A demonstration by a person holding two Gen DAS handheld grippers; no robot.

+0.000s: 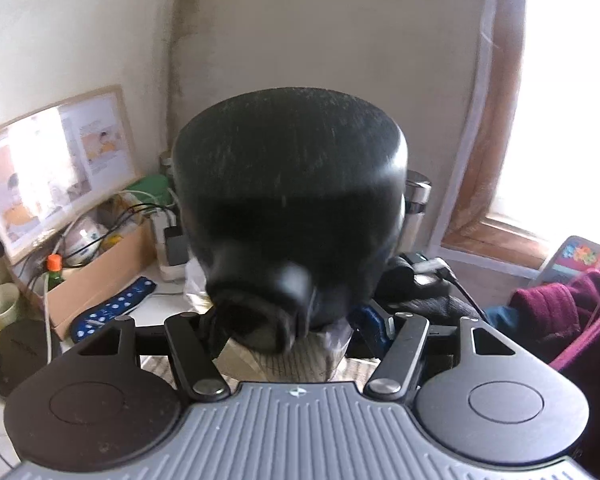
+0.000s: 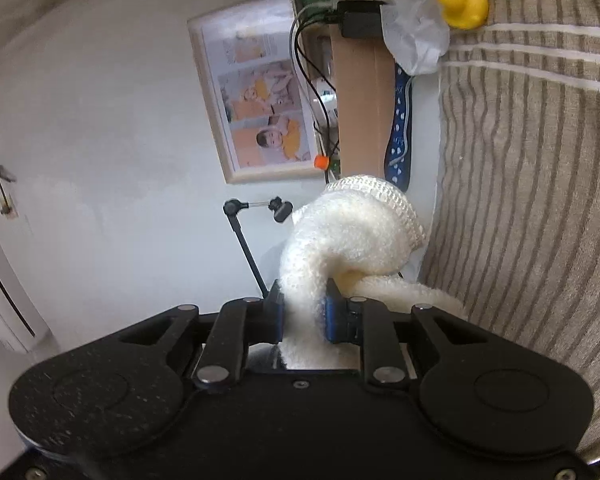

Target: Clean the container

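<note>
Container [image 1: 292, 200], black, clamped in left gripper [image 1: 296, 320] by its neck; right gripper [image 2: 304, 312] pinches white cloth [image 2: 352, 236]

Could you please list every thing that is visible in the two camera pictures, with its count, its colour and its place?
container: one, black, held up in the left claw, its neck toward the camera
cloth: one, cream-white, fluffy, clamped in the right claw
framed picture: one, pale wooden frame, against the wall
cardboard box: one, brown, below the picture, full of cables
rubber duck: one, yellow, at the edge of the striped fabric
striped fabric: one, beige and brown, right side of the right wrist view
mug: one, pale, left edge
dark red garment: one, right edge
left claw: one, black, shut on the container
right claw: one, black with blue pads, shut on the cloth
</note>
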